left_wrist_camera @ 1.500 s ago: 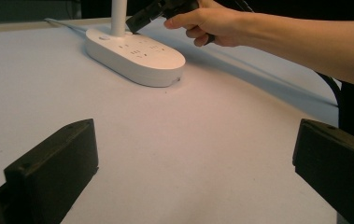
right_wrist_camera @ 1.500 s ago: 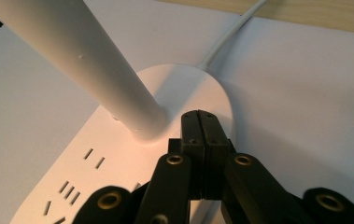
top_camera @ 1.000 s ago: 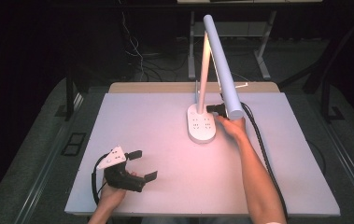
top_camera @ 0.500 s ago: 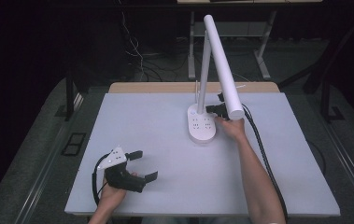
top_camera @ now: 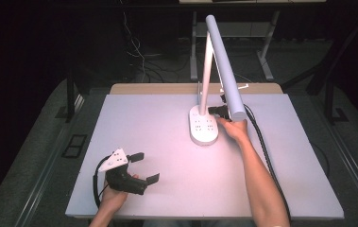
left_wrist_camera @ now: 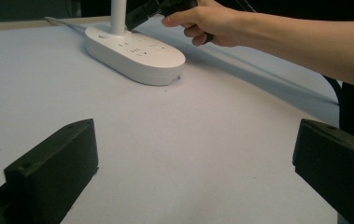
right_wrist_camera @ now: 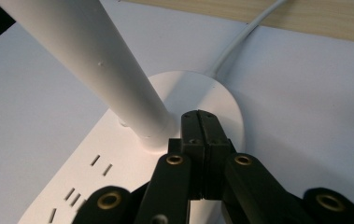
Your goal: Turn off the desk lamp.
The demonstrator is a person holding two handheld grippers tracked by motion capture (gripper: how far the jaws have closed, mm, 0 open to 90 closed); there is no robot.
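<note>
A white desk lamp stands at the table's back middle. Its oval base (top_camera: 203, 128) carries several sockets, a thin pole (top_camera: 206, 71) rises from it, and the long tube head (top_camera: 225, 71) slants out over the table. My right gripper (top_camera: 211, 110) is shut with nothing between its jaws. Its tip (right_wrist_camera: 200, 122) rests on the round end of the base (right_wrist_camera: 221, 100), right beside the foot of the pole (right_wrist_camera: 95, 60). My left gripper (top_camera: 143, 166) lies near the front left of the table, open and holding nothing, its jaws wide apart (left_wrist_camera: 193, 163). It faces the lamp base (left_wrist_camera: 135, 49).
A pale mat (top_camera: 157, 123) covers the table, with a wooden strip (top_camera: 157, 88) along its back edge. The lamp's white cord (right_wrist_camera: 244, 37) runs off behind the base. A black cable (top_camera: 264, 146) trails along the person's right forearm (top_camera: 261, 179). Dark floor and table legs lie beyond.
The warm orange glow on the lamp pole a second ago has turned to a whiter light. Both grippers have stayed almost in place.
</note>
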